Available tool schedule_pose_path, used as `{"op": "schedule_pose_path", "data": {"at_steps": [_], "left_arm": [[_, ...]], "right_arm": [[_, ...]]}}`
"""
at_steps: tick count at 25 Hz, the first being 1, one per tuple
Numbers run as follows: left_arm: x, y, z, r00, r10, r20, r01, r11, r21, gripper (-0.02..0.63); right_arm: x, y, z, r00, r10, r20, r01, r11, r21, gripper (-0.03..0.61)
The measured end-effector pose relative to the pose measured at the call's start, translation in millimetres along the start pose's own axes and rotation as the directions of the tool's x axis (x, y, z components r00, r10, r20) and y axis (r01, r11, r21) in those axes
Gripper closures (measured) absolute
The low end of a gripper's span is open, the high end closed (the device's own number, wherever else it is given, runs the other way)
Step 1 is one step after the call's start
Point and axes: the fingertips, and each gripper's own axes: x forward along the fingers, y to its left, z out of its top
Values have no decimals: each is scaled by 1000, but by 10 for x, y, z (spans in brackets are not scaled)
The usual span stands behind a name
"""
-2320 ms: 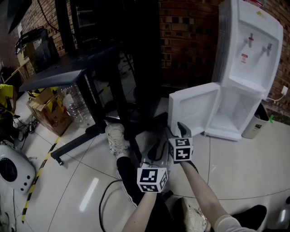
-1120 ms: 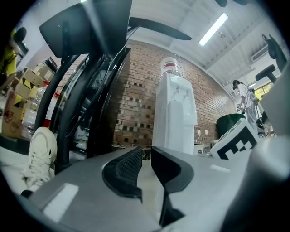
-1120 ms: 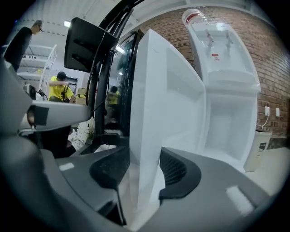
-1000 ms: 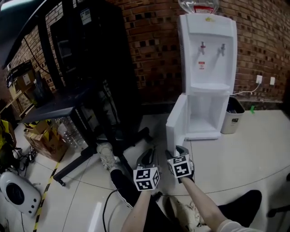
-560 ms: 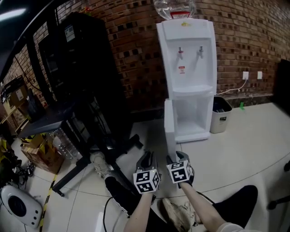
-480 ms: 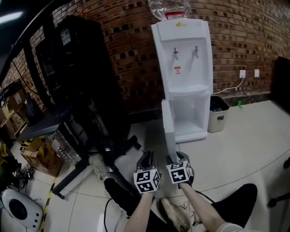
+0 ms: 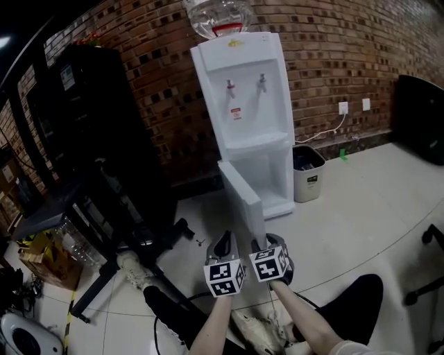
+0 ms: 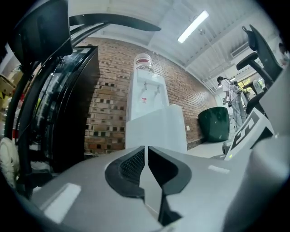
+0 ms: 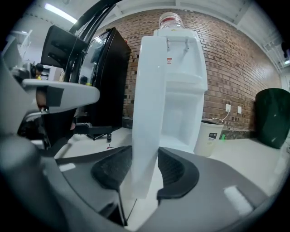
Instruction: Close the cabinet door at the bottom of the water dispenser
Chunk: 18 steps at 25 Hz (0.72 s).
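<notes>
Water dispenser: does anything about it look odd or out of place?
Yes. The cabinet door at the bottom of the water dispenser stands swung wide open, leaving the lower compartment exposed. The right gripper is clamped on its free edge.

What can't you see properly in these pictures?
- Water bottle: head view, top cut off by the picture's edge.
- Red label on the water dispenser: head view, print too small to read.
- Cabinet: right gripper view, left part hidden by the cabinet door.
- Bin contents: head view, too dark.
</notes>
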Motion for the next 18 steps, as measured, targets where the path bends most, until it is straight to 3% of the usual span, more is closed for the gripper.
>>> {"op": "schedule_pose_path", "data": {"at_steps": [4, 18], "left_arm": [[167, -163, -3, 1000, -4, 3, 4, 999, -34, 581], [544, -320, -267, 999, 3, -43, -6, 999, -52, 581]], "right_arm": [[-21, -160, -15, 998, -62, -5, 62, 998, 18, 400], [2, -611, -65, 994, -103, 27, 102, 994, 31, 402]]}}
